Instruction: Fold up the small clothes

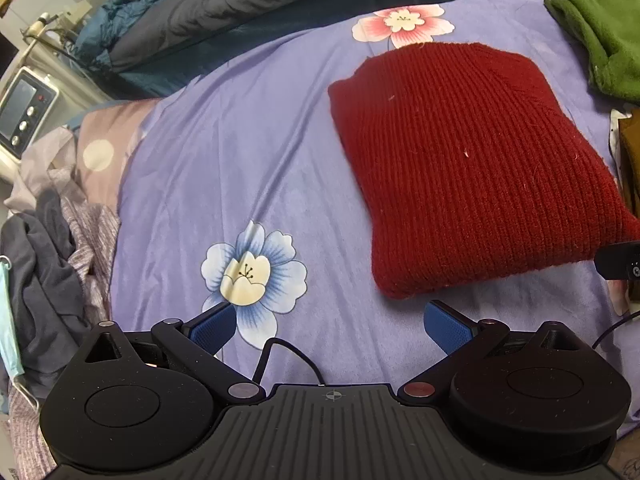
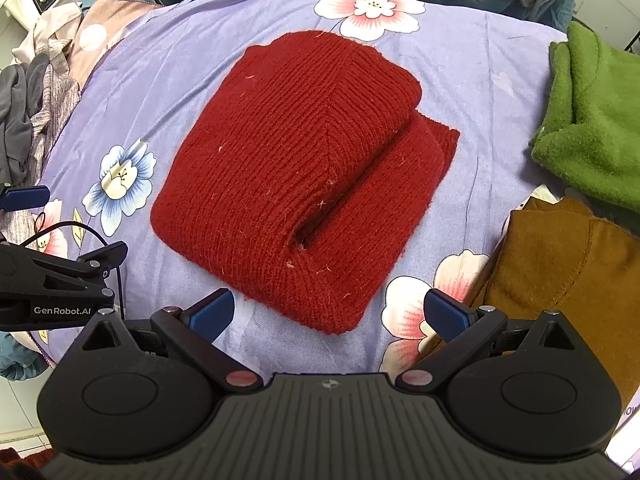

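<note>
"GenRobot.AI" is printed on the left gripper [image 2: 24, 196] body.

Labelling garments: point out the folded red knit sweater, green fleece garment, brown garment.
folded red knit sweater [image 2: 280, 168]: right wrist view, top folded layer.
green fleece garment [image 2: 592, 128]: right wrist view, middle.
brown garment [image 2: 560, 264]: right wrist view, flat front panel.

Sweater [image 2: 296, 176] red ribbed knit, linty, sheet [image 1: 248, 152] smooth lilac cloth with slight sheen, green garment [image 2: 588, 120] fuzzy fleece, gripper [image 2: 329, 314] matt black plastic
</note>
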{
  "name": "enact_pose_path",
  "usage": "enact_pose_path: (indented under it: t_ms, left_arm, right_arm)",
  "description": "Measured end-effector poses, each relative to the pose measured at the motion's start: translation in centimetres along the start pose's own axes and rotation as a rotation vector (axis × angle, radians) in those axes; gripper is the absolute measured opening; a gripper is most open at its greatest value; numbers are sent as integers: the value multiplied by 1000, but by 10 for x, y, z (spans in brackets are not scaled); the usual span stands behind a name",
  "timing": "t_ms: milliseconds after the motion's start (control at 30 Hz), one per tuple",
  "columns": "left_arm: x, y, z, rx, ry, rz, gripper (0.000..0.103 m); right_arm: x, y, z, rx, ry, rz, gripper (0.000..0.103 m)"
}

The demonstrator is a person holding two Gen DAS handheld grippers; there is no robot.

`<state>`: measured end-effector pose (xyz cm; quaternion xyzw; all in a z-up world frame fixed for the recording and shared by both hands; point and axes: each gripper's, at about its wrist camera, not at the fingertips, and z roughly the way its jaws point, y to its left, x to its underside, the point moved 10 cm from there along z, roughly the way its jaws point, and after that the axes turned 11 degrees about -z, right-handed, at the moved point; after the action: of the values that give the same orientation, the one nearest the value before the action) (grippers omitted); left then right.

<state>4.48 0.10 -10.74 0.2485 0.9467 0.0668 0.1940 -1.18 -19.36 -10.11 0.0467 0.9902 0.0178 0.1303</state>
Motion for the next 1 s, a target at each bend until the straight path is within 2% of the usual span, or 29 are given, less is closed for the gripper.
enact_pose_path:
  t_ms: [300, 500, 533, 600, 667, 733, 800, 833, 900, 1000]
  left_arm:
    - [5, 7, 6, -18, 28, -7, 103]
    - [14, 21, 9, -23, 38, -38, 103]
    - [16, 23, 8, -20, 43, -48, 103]
    - [21, 28, 8, -11, 51, -72, 103]
    - [27, 34, 9, -8, 63, -94, 103]
    - [33, 41, 8, -16, 70, -111, 103]
    - [41, 50, 7, -28, 84, -128, 103]
    - [44, 55, 6, -44, 89, -136, 103]
    - [46, 68, 4, -58, 80, -170, 103]
    - [38, 91, -3, -64, 64, -245, 103]
  right_arm:
    - [-14, -6, -2, -32, -56, 23, 101]
    - [-46, -29, 2, -94, -226, 57, 101]
    - [-51, -36, 11, -107, -225, 78, 102]
    - [-54, -47, 38, -158, -161, 137, 102]
    - [-55, -51, 60, -256, -136, 245, 101]
    - [-59, -47, 71, -350, -149, 330, 95]
    - [-64, -35, 69, -346, -154, 300, 69]
    - [-67, -25, 60, -328, -177, 251, 64]
    - [-71, -1, 39, -314, -226, 129, 45]
    - [-60, 50, 6, -422, -263, -46, 37]
